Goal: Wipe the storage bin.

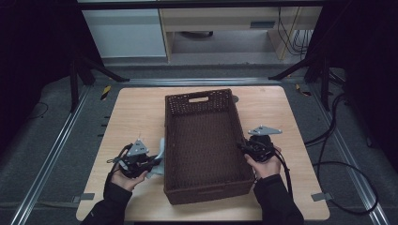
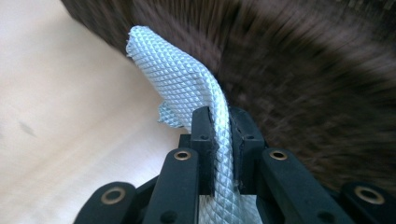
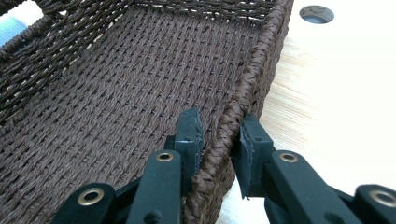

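1. Wicker basket, dark brown, sits mid-desk; right gripper has its jaws clamped on the right rim, one inside, one outside.
2. Left gripper pinches a pale blue waffle-weave cloth just beside the basket's left wall, near the desk's front-left corner.
3. Step in hand, likely: cloth into basket while the right steadies it. Next needs a lift over the rim.
4. Cloth's lower end is cut off; basket wall blurred.
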A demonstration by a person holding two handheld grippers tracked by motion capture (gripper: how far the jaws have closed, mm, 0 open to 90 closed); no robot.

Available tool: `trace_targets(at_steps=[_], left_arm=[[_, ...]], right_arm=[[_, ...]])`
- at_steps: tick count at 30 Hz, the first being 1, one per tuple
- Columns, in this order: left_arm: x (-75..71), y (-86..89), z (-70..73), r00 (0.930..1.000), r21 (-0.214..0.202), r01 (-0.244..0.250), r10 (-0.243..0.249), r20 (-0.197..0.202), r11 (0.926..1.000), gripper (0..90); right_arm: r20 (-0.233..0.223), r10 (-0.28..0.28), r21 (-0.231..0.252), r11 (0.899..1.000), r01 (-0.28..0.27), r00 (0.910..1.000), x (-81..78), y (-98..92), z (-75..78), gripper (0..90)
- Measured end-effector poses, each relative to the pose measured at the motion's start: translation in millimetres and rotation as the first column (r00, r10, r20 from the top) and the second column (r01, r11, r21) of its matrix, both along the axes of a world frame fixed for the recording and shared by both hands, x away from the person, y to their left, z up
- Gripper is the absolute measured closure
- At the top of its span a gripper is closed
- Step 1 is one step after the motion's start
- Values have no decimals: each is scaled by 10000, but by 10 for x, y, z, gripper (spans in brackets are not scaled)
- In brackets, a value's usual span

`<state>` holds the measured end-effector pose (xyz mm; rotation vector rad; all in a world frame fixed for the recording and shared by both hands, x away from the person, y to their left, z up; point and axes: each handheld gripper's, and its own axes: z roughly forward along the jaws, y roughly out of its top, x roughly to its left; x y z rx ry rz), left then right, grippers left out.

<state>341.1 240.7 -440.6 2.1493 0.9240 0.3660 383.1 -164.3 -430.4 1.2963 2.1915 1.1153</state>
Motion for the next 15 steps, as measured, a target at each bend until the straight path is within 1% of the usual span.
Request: trace_targets(at_steps=[1, 2, 3, 4, 5, 7, 8, 9, 10, 11, 12, 13, 14, 15], left_arm=[[-43, 31, 142, 9991, -345, 28, -13, 433, 9994, 807], [-43, 31, 142, 9991, -345, 28, -13, 433, 9994, 807], [-80, 37, 227, 9977, -531, 77, -40, 683, 9986, 807], [-80, 37, 227, 9977, -531, 77, -40, 683, 9986, 807], [-98, 31, 252, 9970, -525, 113, -73, 768, 9986, 807], [-131, 4, 269, 9960, -336, 186, -156, 885, 9993, 807], [-145, -15, 262, 9959, -211, 243, -223, 876, 9995, 807], [-159, -36, 234, 9962, -70, 300, -294, 815, 9995, 807], [-159, -36, 234, 9962, -70, 300, -294, 815, 9995, 807], [-169, -46, 200, 9969, 38, 335, -336, 715, 9994, 807], [-179, -47, 162, 9976, 82, 360, -364, 592, 9993, 807], [-188, -48, 115, 9984, 127, 386, -391, 414, 9992, 807], [-196, -49, 77, 9989, 174, 391, -396, 270, 9991, 807], [-213, -50, -26, 9989, 325, 452, -449, -104, 9984, 807]], right_arm=[[5, -67, -7, 10000, 67, 10000, 6, 1, 0, 732], [33, -101, -28, 9999, 101, 9999, 12, 0, -1, 732], [32, -150, 1, 9999, 150, 9999, 16, 0, -2, 730], [32, -150, 1, 9999, 150, 9999, 16, 0, -2, 730], [19, -189, -1, 9998, 189, 9998, 17, 1, -1, 728], [61, -210, -57, 9998, 210, 9998, 12, 2, 2, 697], [61, -210, -57, 9998, 210, 9998, 12, 2, 2, 697], [193, -263, -113, 9996, 265, 9995, 3, -7, 7, 635], [193, -263, -113, 9996, 265, 9995, 3, -7, 7, 635], [221, -273, -131, 9995, 276, 9994, 0, -11, 12, 613], [357, -302, -105, 9995, 306, 9989, -13, -23, 25, 570], [650, -342, 110, 9994, 335, 9973, -48, -58, 68, 535], [650, -342, 110, 9994, 335, 9973, -48, -58, 68, 535], [785, -360, 179, 9992, 347, 9963, -63, -75, 89, 520]])
